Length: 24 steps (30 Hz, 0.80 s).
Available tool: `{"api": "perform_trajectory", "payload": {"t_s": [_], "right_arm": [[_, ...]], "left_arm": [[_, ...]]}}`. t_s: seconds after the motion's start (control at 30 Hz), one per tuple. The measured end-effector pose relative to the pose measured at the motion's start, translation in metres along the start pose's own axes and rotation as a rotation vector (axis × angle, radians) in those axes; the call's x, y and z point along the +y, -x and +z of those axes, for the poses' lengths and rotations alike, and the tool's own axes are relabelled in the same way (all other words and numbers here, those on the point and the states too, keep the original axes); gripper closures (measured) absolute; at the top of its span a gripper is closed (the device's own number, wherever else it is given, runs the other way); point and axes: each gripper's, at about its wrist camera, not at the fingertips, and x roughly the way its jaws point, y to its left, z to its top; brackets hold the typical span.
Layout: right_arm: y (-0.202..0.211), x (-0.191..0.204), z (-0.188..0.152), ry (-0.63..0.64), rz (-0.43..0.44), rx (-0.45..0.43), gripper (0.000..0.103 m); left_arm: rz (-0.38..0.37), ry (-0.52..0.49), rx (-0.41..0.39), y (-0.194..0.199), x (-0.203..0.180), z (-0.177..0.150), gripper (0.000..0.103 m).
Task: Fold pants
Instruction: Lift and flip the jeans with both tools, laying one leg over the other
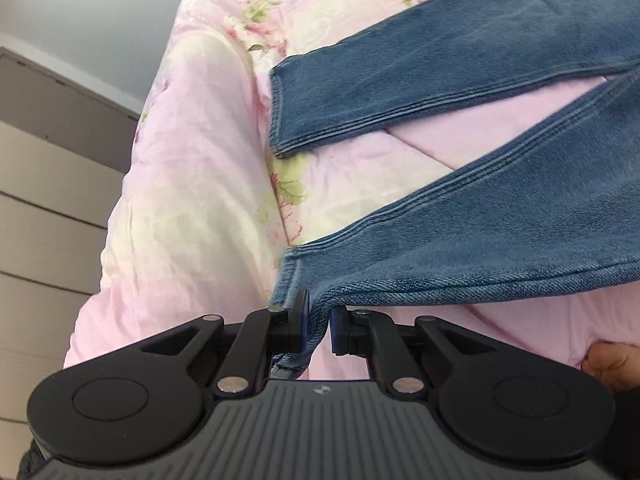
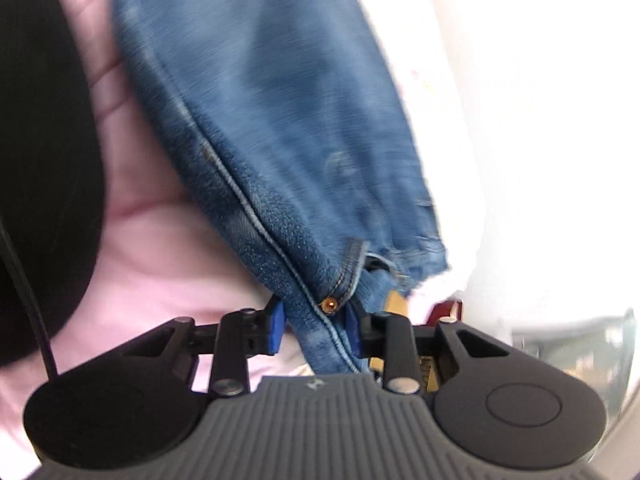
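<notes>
Left claw (image 1: 319, 330) clamped on jeans (image 1: 480, 240) hem; right claw (image 2: 316, 330) clamped at waist rivet; lift evenly, lay held leg onto far leg ahead.

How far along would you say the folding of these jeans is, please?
Done: both tongs grip the jeans. The left tongs pinch a leg hem; the right tongs hold denim by a copper rivet. In hand: lifting. Left: legs lie apart on the floral quilt, no fold made.

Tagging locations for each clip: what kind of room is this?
Probably a bedroom: blue denim jeans lie on a pink floral quilt spread over what looks like a bed, with beige panelled furniture beside it.
</notes>
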Motion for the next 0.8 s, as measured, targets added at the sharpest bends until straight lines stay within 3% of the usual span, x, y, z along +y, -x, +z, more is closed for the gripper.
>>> {"api": "perform_trajectory", "payload": {"t_s": [0.17,0.4,0.63,0.8], "right_arm": [[-0.006,-0.044,0.028,-0.169,-0.113,-0.021,0.081],[-0.051,-0.108,0.069,-0.351,-0.19,0.014,0.083],[-0.114,-0.15,0.096,-0.433,-0.211,0.085,0.083],[-0.164,-0.166,0.114,-0.414,-0.201,0.141,0.083]], "left_arm": [[0.019,0.087,-0.021,0.006,0.021,0.013,0.092],[0.076,0.173,-0.068,0.004,0.047,0.066,0.092],[0.141,0.141,-0.062,-0.028,0.058,0.127,0.093],[0.168,0.084,-0.043,-0.064,0.051,0.17,0.093]]}}
